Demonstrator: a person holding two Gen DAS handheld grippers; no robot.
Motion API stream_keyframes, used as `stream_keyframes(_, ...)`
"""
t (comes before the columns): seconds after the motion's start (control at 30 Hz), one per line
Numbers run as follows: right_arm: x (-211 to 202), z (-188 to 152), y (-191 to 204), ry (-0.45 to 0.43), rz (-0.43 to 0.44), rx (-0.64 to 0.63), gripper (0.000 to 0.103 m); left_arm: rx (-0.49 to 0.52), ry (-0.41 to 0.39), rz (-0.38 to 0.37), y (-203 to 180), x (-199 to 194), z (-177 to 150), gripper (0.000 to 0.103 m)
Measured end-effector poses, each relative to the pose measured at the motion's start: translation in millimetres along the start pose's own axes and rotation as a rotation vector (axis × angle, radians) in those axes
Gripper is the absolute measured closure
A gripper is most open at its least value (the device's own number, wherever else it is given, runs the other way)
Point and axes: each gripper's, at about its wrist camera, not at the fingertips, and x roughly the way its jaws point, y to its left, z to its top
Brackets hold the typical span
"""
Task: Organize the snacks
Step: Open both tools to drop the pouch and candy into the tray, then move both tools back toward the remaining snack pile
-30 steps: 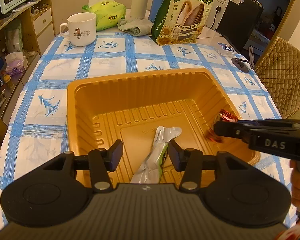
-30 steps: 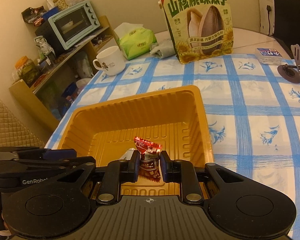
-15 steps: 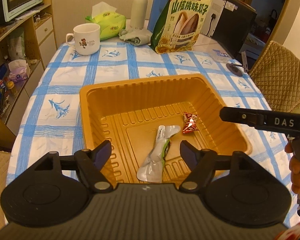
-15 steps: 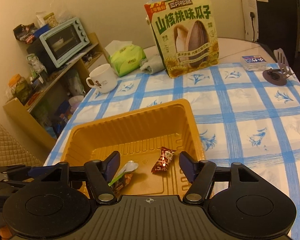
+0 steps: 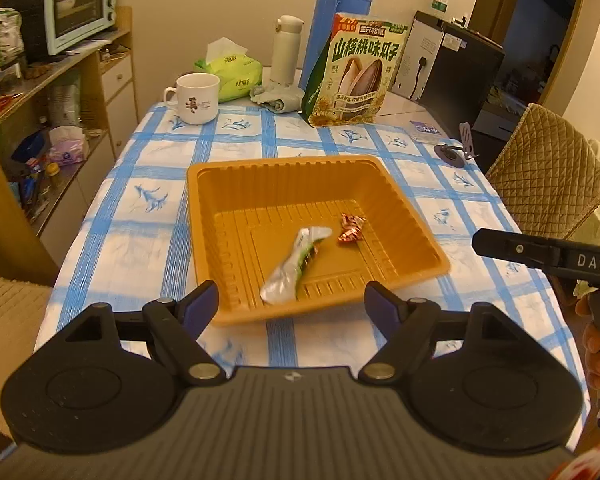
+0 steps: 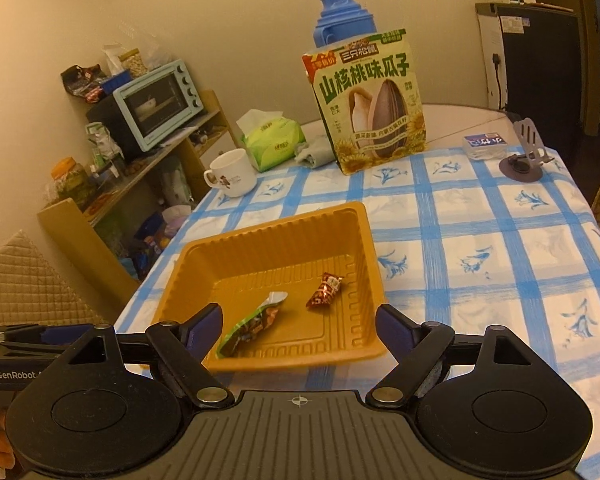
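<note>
An orange plastic tray (image 5: 228, 172) (image 6: 260, 236) sits on the blue-checked tablecloth. Inside it lie a long silver-green snack packet (image 5: 294, 266) (image 6: 252, 328) and a small red wrapped candy (image 5: 350, 230) (image 6: 324, 290). My left gripper (image 5: 291, 300) is open and empty, held back from the tray's near edge. My right gripper (image 6: 299, 320) is open and empty, above the tray's near edge. The right gripper's finger shows at the right of the left wrist view (image 5: 540, 254).
A large sunflower-seed bag (image 5: 352, 72) (image 6: 370, 104), a blue thermos (image 5: 340, 4), a white bottle (image 5: 286, 50), a tissue pack (image 5: 228, 74), a white mug (image 5: 196, 98) and a phone stand (image 6: 524, 156) stand at the table's far end. A shelf with an oven (image 5: 80, 8) is on the left, a quilted chair (image 5: 548, 176) on the right.
My right gripper opened and dropped the red candy into the tray, then drew back. My left gripper opened wider and pulled back and up from the tray.
</note>
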Motion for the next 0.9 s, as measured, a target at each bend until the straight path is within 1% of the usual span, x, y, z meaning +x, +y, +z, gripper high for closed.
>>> stream_keyframes(0.23,-50,-29,-3,0.005,0.048,-0.039,0.019,-0.021,-0.013,0.019,-26,-47,-42,0.025)
stream_keyframes(0.47,-93,-66,-6,0.034,0.08,-0.083,0.019,-0.027,-0.012,0.029,-55,-83,-84,0.025)
stream_keyframes(0.63,-115,-90,-12,0.057,0.095,-0.103,0.019,-0.048,-0.016,0.046,-73,-103,-113,0.025)
stream_keyframes(0.9,-137,-123,-21,0.097,0.122,-0.12,0.019,-0.086,0.001,0.078,-89,-123,-151,0.025)
